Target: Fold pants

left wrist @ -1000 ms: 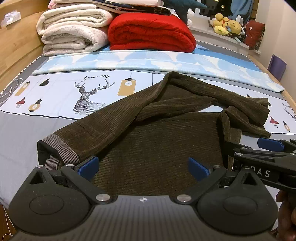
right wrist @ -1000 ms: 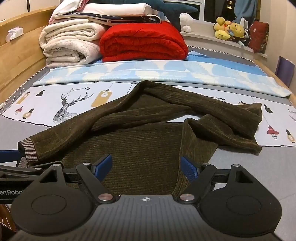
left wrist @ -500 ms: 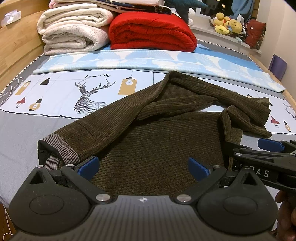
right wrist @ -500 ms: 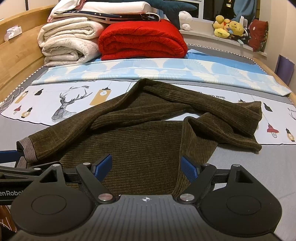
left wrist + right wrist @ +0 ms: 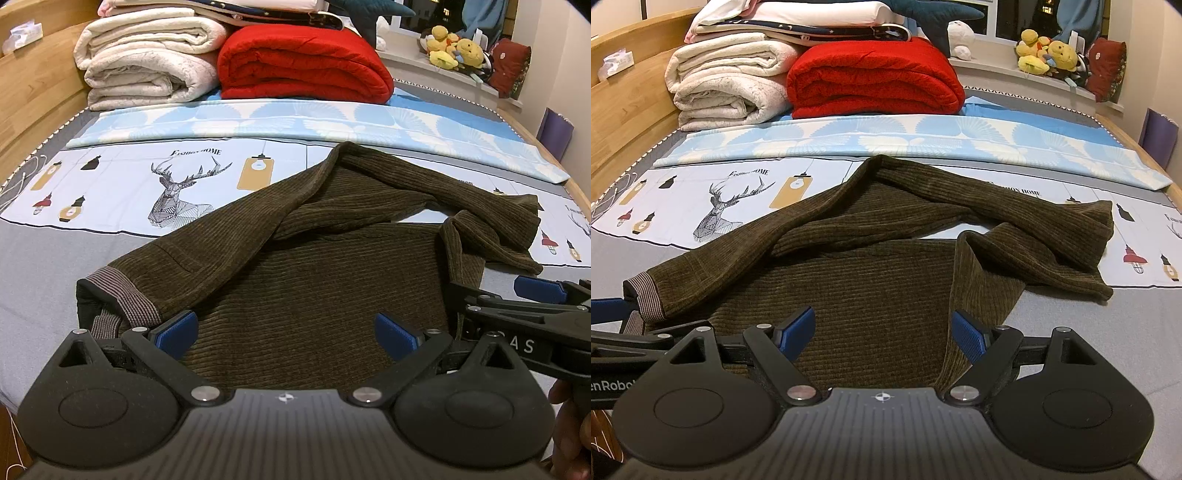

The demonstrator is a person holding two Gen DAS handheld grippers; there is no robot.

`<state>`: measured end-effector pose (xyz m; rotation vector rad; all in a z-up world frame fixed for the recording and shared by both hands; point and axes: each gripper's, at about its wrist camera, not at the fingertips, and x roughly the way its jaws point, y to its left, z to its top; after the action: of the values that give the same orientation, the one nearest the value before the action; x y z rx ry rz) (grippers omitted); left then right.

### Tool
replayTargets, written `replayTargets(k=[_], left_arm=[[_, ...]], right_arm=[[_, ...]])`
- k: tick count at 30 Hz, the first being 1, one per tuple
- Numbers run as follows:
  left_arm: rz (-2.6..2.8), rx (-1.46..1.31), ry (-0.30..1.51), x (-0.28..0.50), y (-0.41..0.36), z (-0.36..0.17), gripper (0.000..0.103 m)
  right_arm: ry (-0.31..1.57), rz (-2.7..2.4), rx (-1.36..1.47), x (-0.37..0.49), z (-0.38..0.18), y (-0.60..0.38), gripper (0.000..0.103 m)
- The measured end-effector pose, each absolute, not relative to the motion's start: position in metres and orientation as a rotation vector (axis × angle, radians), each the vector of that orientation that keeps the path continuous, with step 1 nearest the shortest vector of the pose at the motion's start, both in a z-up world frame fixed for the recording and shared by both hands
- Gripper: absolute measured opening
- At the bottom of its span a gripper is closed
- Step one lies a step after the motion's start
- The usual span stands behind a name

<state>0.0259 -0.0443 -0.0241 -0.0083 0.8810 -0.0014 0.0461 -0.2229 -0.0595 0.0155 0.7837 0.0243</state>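
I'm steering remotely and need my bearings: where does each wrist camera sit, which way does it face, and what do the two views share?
Left wrist: on the left gripper, looking forward and down across the brown pants; its open blue pads, the right gripper and a hand show.
Right wrist: on the right gripper, same heading; its open pads show, and the left gripper enters at left.
Shared: pants, red blanket, deer-print sheet.

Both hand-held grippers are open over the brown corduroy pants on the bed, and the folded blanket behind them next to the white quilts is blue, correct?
Not quite: the folded blanket is red, not blue, as the right wrist view shows. The left hand-held gripper and right hand-held gripper are open over the brown corduroy pants.
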Motion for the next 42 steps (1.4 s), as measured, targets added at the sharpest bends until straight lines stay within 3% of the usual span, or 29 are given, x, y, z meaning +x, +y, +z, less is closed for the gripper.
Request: replayTargets(k=[12, 14, 15, 16, 17, 19, 20, 24, 26, 28, 31, 33, 36, 38, 39, 40, 42], left_arm=[[-0.033, -0.013, 0.867, 0.026, -0.04, -0.019, 0.102], [-0.066, 0.008, 0.845, 0.027, -0.038, -0.015, 0.096], [-0.092, 0.024, 0.832, 0.03, -0.036, -0.012, 0.081], [-0.117, 0.052, 0.821, 0.035, -0.035, -0.01, 0.057], [-0.136, 0.086, 0.814, 0.04, -0.033, -0.008, 0.048], [-0.161, 0.168, 0.814, 0.056, -0.03, -0.011, 0.026], [-0.166, 0.194, 0.823, 0.064, -0.028, -0.015, 0.024], [-0.161, 0.253, 0.934, 0.11, -0.013, -0.048, 0.025], [-0.175, 0.278, 0.989, 0.128, -0.009, -0.066, 0.029], [-0.185, 0.317, 1.044, 0.142, -0.007, -0.085, 0.049], [-0.206, 0.42, 1.122, 0.156, -0.012, -0.117, 0.067], [-0.216, 0.528, 1.136, 0.162, -0.019, -0.135, 0.072], [-0.199, 0.672, 1.15, 0.173, -0.022, -0.157, 0.072], [-0.181, 0.736, 1.191, 0.184, -0.016, -0.167, 0.058], [-0.178, 0.77, 1.222, 0.189, -0.011, -0.171, 0.037], [-0.182, 0.797, 1.233, 0.193, -0.006, -0.173, 0.024], [-0.201, 0.741, 1.266, 0.205, 0.01, -0.165, 0.017]], right_arm=[[0.778, 0.021, 0.016, 0.047, -0.058, -0.226, 0.082], [0.76, 0.007, 0.032, 0.051, -0.054, -0.235, 0.081], [0.755, -0.002, 0.028, 0.054, -0.052, -0.24, 0.078], [0.744, -0.008, 0.032, 0.059, -0.049, -0.248, 0.065], [0.737, -0.015, 0.042, 0.064, -0.048, -0.256, 0.051], [0.732, -0.018, 0.072, 0.076, -0.046, -0.273, 0.042], [0.737, -0.024, 0.079, 0.083, -0.048, -0.28, 0.041], [0.791, -0.013, 0.13, 0.117, -0.07, -0.304, 0.042], [0.87, -0.002, 0.132, 0.136, -0.089, -0.313, 0.052], [0.946, 0.0, 0.132, 0.151, -0.108, -0.318, 0.063], [1.05, 0.011, 0.052, 0.165, -0.132, -0.316, 0.067], [1.089, 0.023, 0.004, 0.172, -0.144, -0.314, 0.069], [1.126, 0.051, -0.048, 0.184, -0.16, -0.31, 0.069], [1.159, 0.069, -0.077, 0.189, -0.169, -0.308, 0.069], [1.168, 0.078, -0.091, 0.191, -0.172, -0.308, 0.069], [1.178, 0.087, -0.112, 0.193, -0.176, -0.306, 0.068], [1.178, 0.099, -0.154, 0.197, -0.181, -0.305, 0.062]])
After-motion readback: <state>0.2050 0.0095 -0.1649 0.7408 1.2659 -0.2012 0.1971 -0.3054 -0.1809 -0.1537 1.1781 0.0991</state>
